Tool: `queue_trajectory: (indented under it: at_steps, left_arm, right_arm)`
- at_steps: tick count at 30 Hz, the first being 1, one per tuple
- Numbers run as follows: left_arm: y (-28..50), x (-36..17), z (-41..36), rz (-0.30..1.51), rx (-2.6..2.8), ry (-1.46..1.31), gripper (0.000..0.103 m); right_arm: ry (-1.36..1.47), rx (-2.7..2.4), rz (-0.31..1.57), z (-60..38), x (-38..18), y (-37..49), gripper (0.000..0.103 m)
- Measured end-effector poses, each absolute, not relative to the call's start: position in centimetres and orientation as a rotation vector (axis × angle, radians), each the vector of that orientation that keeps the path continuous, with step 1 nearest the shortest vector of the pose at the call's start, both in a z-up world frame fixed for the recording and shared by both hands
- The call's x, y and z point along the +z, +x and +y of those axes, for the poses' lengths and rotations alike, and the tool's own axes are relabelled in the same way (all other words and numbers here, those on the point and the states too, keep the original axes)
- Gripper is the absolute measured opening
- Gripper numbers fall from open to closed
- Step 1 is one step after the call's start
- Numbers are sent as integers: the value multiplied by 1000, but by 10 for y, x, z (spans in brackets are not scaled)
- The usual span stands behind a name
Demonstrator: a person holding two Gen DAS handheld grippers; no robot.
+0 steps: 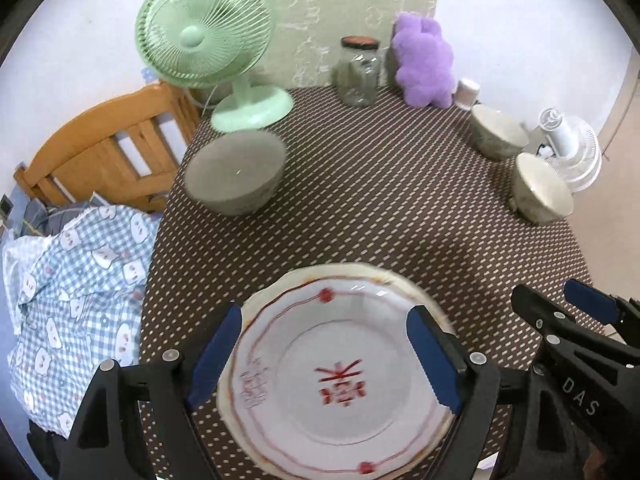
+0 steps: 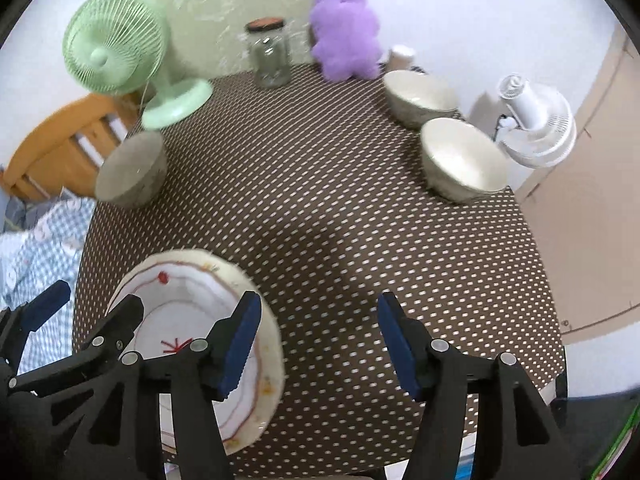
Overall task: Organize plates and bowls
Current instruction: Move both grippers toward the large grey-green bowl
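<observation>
A round table w/ a brown dotted cloth [image 1: 360, 200] held the dishes: a white plate w/ red markings [image 1: 340, 380] lay at the near edge, a grey bowl [image 1: 236, 172] sat at the left side near a green fan [image 1: 204, 40], and two cream bowls [image 2: 420, 96] [image 2: 464, 160] sat just beside each other at the right side. A glass jar [image 2: 270, 52] and purple plush toy [image 2: 346, 32] stood at the back. The left gripper [image 1: 326, 360] hovered over the plate, its blue pads spread wide on either side of it, gripping nothing. The right gripper [image 2: 316, 344] was also wide open and empty, over bare cloth just right of the plate. The step looked like picking up the plate. To do it well, prob. best to lower one finger under the raised rim, close on the rim rather than the flat centre, and lift level so it wouldn't slip. Whether the plate overhung the table edge couldn't be told.
</observation>
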State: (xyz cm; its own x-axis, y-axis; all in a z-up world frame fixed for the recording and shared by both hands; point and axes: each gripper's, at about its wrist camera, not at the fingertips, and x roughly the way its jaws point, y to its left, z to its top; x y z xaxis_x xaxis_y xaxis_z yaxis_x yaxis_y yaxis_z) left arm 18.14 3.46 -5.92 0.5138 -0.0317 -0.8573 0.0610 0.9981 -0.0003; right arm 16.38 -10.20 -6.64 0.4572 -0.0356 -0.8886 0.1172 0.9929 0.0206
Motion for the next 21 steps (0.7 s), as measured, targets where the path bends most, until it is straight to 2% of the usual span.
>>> queue_trajectory:
  at_steps: [9, 21]
  left_arm:
    - [194, -42, -24, 999, -62, 29, 88]
    - [235, -37, -111, 1018, -13, -23, 87]
  right_arm:
    - [118, -114, 1033, -169, -52, 168, 64]
    - [138, -38, 1054, -268, -49, 219, 64]
